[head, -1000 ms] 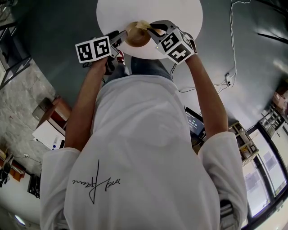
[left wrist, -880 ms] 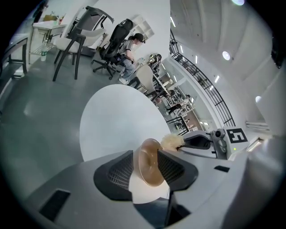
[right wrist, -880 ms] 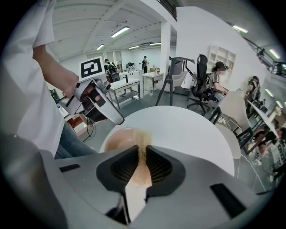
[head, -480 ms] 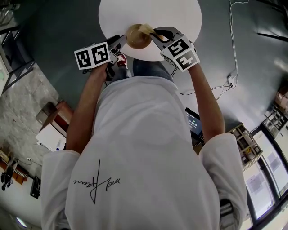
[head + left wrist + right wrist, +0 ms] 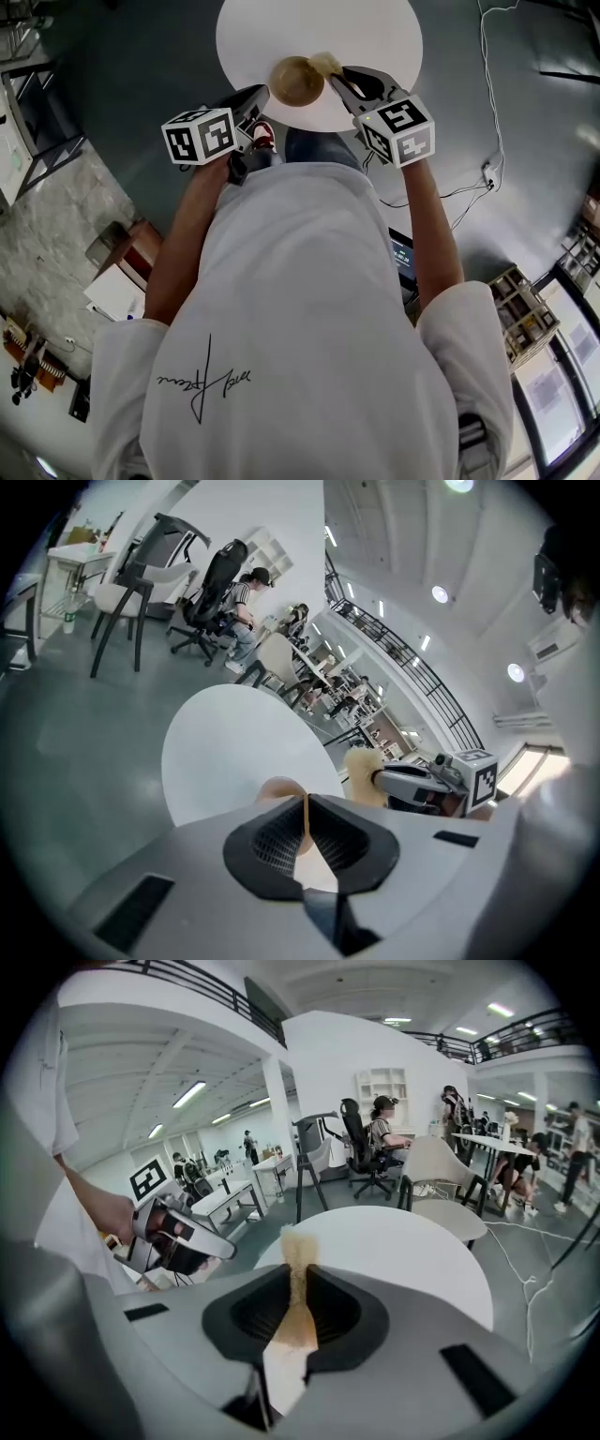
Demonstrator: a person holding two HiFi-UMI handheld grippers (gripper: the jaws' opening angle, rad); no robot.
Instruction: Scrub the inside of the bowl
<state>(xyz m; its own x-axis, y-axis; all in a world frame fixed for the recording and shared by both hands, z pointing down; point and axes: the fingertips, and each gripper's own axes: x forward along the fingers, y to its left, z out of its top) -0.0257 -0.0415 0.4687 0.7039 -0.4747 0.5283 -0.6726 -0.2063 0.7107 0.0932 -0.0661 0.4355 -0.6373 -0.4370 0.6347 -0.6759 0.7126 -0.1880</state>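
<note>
A small tan bowl (image 5: 296, 82) stands near the front edge of a round white table (image 5: 375, 37). My left gripper (image 5: 258, 94) reaches in at the bowl's left side. Its jaws are closing, and in the left gripper view the bowl's thin rim (image 5: 306, 803) is pinched between the pads. My right gripper (image 5: 339, 80) is shut on a pale yellow sponge (image 5: 325, 64), which sits at the bowl's far right rim. In the right gripper view the sponge (image 5: 295, 1251) sticks out flattened between the pads. The inside of the bowl is hard to see.
The table (image 5: 225, 752) stands on a grey floor. A white cable (image 5: 487, 94) runs along the floor at the right. Office chairs (image 5: 211, 583) and seated people lie beyond the table. A dark box (image 5: 405, 255) and shelving (image 5: 525, 319) are beside my right arm.
The left gripper's jaws have gone from wide apart to pinching the bowl's rim. The right gripper with the sponge has shifted slightly right, from over the bowl to its right rim.
</note>
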